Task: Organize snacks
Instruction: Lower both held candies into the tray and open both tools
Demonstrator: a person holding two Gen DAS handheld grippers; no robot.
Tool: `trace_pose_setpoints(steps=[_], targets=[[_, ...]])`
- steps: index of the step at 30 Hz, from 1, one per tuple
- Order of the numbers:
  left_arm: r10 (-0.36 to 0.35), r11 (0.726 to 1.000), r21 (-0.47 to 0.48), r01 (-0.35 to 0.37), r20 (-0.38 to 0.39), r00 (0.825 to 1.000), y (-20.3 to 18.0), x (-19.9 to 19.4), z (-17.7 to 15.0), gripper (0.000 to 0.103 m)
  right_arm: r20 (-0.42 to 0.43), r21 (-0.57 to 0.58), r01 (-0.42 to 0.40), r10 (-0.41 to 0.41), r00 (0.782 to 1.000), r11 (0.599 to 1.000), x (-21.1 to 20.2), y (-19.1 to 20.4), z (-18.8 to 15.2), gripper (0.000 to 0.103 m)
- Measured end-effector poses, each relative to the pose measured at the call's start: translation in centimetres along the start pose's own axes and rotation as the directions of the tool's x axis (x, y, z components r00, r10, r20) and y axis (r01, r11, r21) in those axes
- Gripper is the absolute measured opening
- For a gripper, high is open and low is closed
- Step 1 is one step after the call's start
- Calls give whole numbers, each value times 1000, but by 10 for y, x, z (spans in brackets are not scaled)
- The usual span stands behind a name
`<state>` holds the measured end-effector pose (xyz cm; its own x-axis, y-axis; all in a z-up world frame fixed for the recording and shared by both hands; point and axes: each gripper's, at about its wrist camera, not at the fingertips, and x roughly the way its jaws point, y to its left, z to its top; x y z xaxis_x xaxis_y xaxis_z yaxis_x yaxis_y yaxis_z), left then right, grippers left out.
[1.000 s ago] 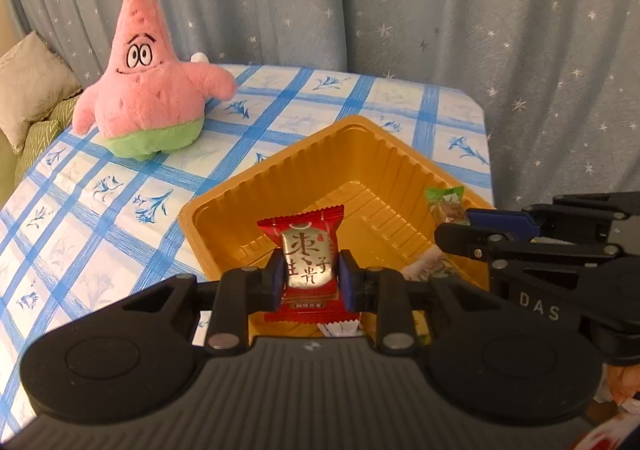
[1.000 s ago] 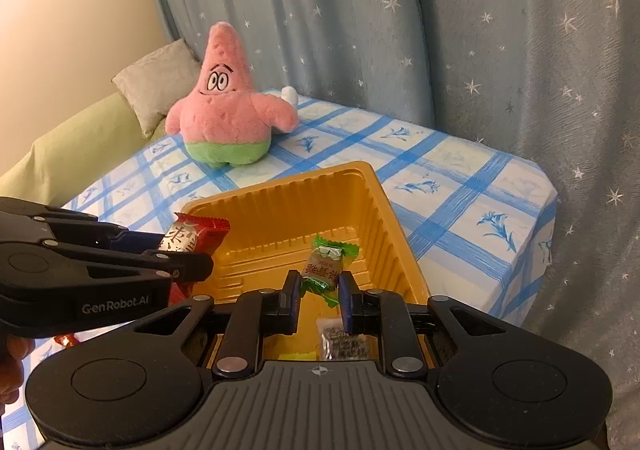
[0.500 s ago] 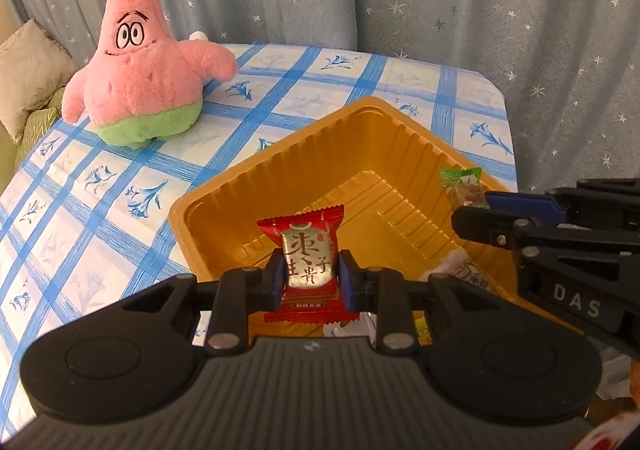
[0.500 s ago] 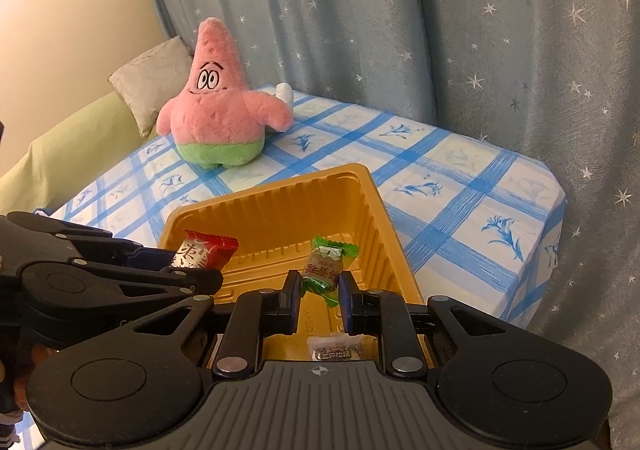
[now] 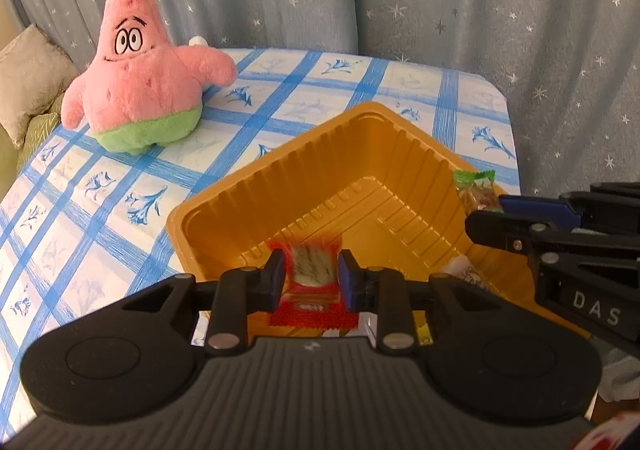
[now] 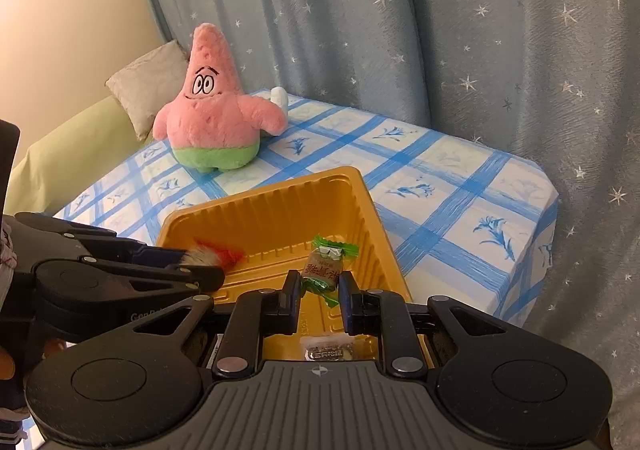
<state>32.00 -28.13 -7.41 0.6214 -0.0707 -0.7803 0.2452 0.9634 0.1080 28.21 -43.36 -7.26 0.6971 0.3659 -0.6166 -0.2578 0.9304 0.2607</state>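
Over the gold tray (image 5: 248,185) on the bench, the left claw (image 5: 311,277) is opening to drop its blurred red snack packet (image 5: 313,290), while the right claw (image 6: 319,292) pinches a green-ended candy (image 6: 325,268), waiting to follow.

At the right edge of your left wrist view, the white letters "DAS" stand on the black body of the right gripper (image 5: 484,211). In your right wrist view, at lower left, the left gripper (image 6: 208,256) shows the cut-off start of a white mark, "Gen", on its side. Print on the snack wrappers is too blurred or small to read.
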Motion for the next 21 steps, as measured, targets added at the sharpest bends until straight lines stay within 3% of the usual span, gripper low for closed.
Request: trace_pose_setpoints(steps=[2,17,21], targets=[[-4,1000,-5,4,6,1000,0,-2,0,33,2,1,1,-1,1000,1000,-2,0,0,20],[-27,995,-99,29,17,999,17,-34,-24,36,-16,-3,-33,33,999,999,4,8,-3,20],[-20,992,-121,23,30,999,23,-44,-28,48,14,-11,-44,44,999,999,7,14,1,20]])
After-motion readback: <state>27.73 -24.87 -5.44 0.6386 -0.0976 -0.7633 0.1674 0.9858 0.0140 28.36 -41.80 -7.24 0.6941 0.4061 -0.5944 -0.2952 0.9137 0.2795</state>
